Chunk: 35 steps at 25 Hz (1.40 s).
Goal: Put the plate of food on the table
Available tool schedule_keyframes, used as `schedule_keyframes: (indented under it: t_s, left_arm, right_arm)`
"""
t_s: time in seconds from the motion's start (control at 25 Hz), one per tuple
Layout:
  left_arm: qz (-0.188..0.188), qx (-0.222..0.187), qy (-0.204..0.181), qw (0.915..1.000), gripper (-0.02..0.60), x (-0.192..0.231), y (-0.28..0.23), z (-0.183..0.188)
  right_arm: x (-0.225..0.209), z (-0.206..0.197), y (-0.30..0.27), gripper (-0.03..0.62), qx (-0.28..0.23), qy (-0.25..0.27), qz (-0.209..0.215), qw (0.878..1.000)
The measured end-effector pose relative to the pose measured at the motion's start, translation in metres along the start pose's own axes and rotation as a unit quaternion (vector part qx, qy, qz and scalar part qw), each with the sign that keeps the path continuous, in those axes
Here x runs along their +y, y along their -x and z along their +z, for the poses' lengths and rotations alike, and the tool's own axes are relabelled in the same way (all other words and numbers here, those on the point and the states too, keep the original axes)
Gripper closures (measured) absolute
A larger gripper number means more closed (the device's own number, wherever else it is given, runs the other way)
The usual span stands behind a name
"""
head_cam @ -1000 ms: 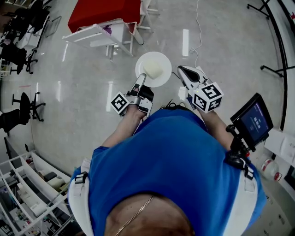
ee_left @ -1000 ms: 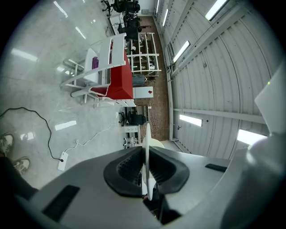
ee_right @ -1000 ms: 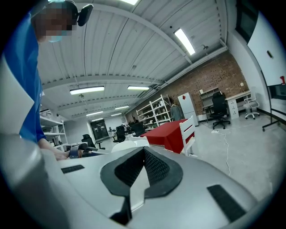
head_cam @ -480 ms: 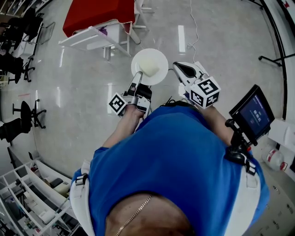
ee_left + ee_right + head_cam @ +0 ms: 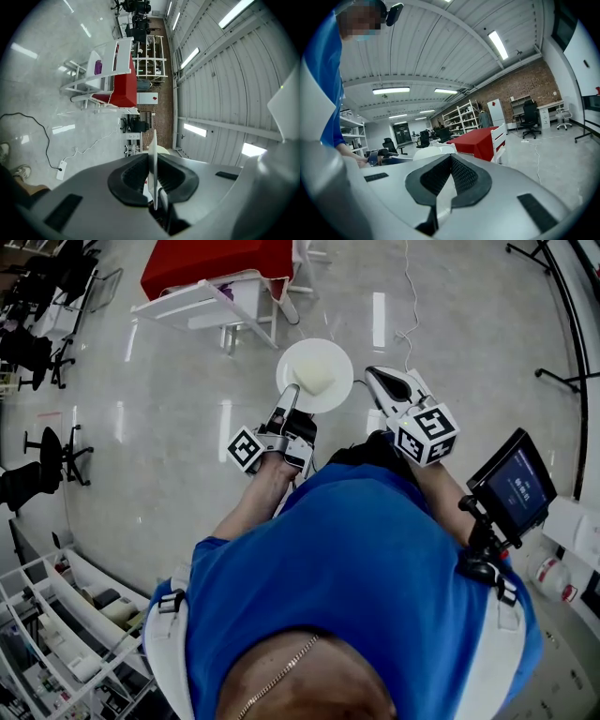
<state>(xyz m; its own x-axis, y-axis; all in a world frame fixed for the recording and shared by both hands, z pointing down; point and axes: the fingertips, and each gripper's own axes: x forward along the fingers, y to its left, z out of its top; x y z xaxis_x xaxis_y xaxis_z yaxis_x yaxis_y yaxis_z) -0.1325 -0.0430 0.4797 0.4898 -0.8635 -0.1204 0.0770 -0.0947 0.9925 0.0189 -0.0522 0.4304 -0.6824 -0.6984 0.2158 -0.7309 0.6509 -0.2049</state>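
A white plate (image 5: 323, 362) with a pale lump of food (image 5: 314, 379) hangs above the floor in front of the person. My left gripper (image 5: 290, 397) is shut on its near rim. In the left gripper view the plate (image 5: 153, 150) shows edge-on, pinched between the dark pads of the left gripper (image 5: 153, 164). My right gripper (image 5: 375, 378) is beside the plate on the right, apart from it. Its jaws are shut with nothing between them, as the right gripper view (image 5: 451, 159) shows. The red table (image 5: 216, 263) stands ahead at the top left.
A white chair (image 5: 211, 301) stands against the red table's near side. A cable (image 5: 405, 296) runs over the glossy floor ahead. Black office chairs (image 5: 37, 343) stand at the left, white shelves (image 5: 66, 615) at the lower left. A screen (image 5: 514, 486) is mounted by the person's right side.
The view swayed a little left and back. The plate stays held in my left gripper, and both grippers keep their stance in front of the person.
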Motion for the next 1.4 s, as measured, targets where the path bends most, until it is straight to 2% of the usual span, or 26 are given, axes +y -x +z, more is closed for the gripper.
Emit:
schedule_keyframes:
  t_s: [0.16, 0.4, 0.92, 1.4]
  left_arm:
    - [-0.007, -0.011, 0.007, 0.9999, 0.555, -0.005, 0.006, 0.000]
    - [-0.019, -0.039, -0.003, 0.9991, 0.555, -0.011, 0.013, 0.008]
    - [-0.007, -0.071, -0.012, 0.9974, 0.555, -0.012, 0.035, 0.017]
    - [-0.001, -0.075, -0.007, 0.9971, 0.555, -0.009, 0.032, 0.029]
  right_arm:
    - [0.004, 0.003, -0.002, 0.594, -0.002, 0.004, 0.007, 1.000]
    - [0.010, 0.012, -0.007, 0.594, -0.012, 0.021, 0.023, 0.999]
    - [0.028, 0.007, -0.011, 0.594, -0.012, 0.021, 0.051, 0.998]
    - [0.021, -0.003, -0.014, 0.594, -0.008, 0.008, 0.039, 0.999]
